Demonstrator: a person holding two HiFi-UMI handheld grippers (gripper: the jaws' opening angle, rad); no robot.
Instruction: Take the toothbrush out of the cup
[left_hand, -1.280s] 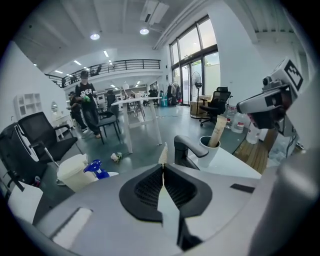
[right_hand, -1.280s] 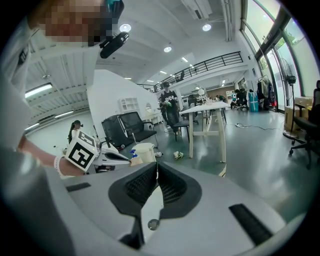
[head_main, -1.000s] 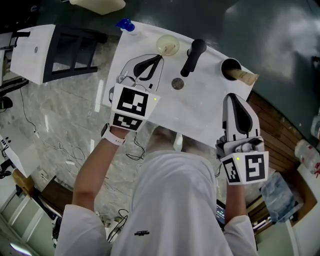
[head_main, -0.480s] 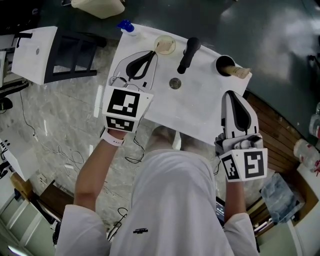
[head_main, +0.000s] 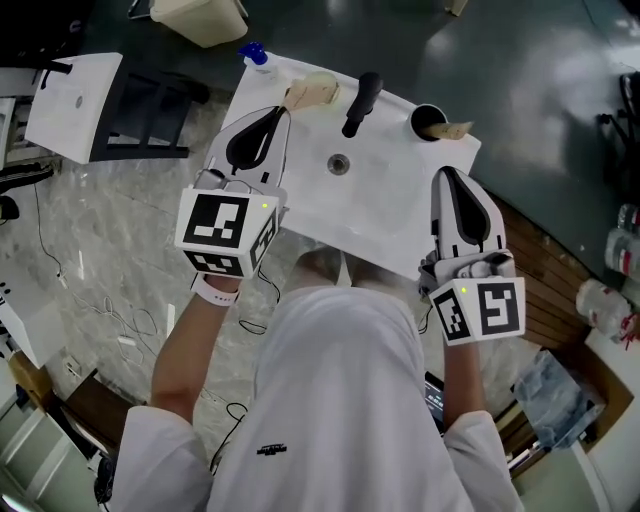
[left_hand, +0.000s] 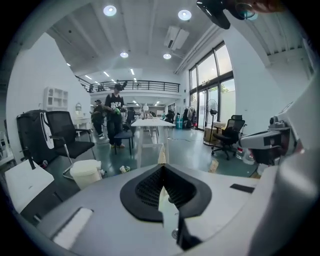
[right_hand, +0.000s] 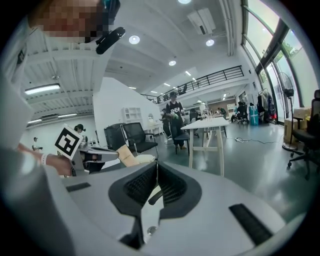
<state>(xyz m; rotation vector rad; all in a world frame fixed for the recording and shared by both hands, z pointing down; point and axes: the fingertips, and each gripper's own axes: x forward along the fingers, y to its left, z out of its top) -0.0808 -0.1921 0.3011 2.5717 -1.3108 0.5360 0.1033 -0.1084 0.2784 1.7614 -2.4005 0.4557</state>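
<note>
In the head view a dark cup (head_main: 426, 118) stands at the back right corner of the white sink (head_main: 390, 215). A pale beige toothbrush (head_main: 452, 130) sticks out of it, leaning right. My right gripper (head_main: 446, 173) is shut and empty, its tip a short way in front of the cup. At the sink's left edge my left gripper (head_main: 272, 112) is shut too, holding nothing. Both gripper views look out over the room, with the left gripper's (left_hand: 162, 166) and the right gripper's (right_hand: 156, 164) black jaws pressed together. The cup is not in either of them.
A black faucet handle (head_main: 360, 100) rises at the back of the sink, with the drain (head_main: 338, 163) in front. A beige object (head_main: 310, 92) lies at the back left, a blue cap (head_main: 252, 52) beyond it. White furniture (head_main: 75, 100) stands at left, a bin (head_main: 195, 15) behind.
My left gripper has drawn left, off the basin to the sink's left edge. The right gripper has kept its place in front of the cup. The head view has shifted.
</note>
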